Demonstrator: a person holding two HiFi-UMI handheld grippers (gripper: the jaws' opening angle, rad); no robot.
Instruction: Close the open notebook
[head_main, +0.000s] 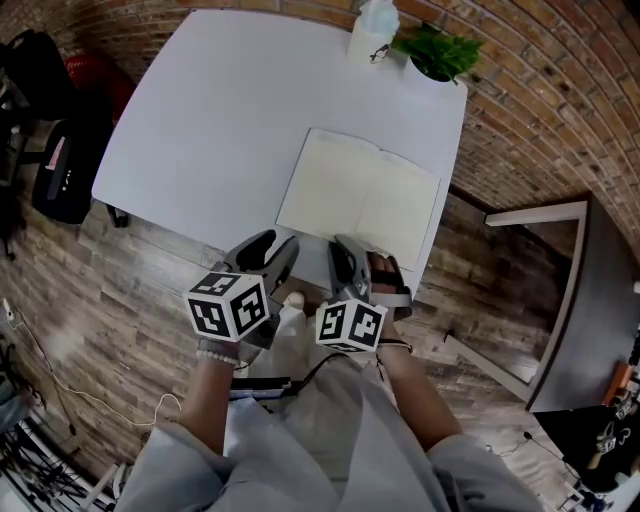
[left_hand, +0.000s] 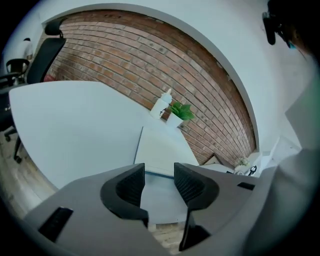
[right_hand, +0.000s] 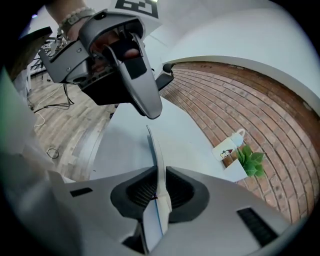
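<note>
The right gripper (right_hand: 158, 192) is clamped on the near edge of the open notebook (head_main: 360, 195) (seen edge-on between its jaws); the left gripper (left_hand: 159, 181), beside it, gapes empty.

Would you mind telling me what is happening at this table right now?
A person holding a gripper in each hand is working on the notebook lying open on the white table. The right gripper is clamped on its near edge; the left gripper hangs open and empty beside it. The notebook is not yet closed.
</note>
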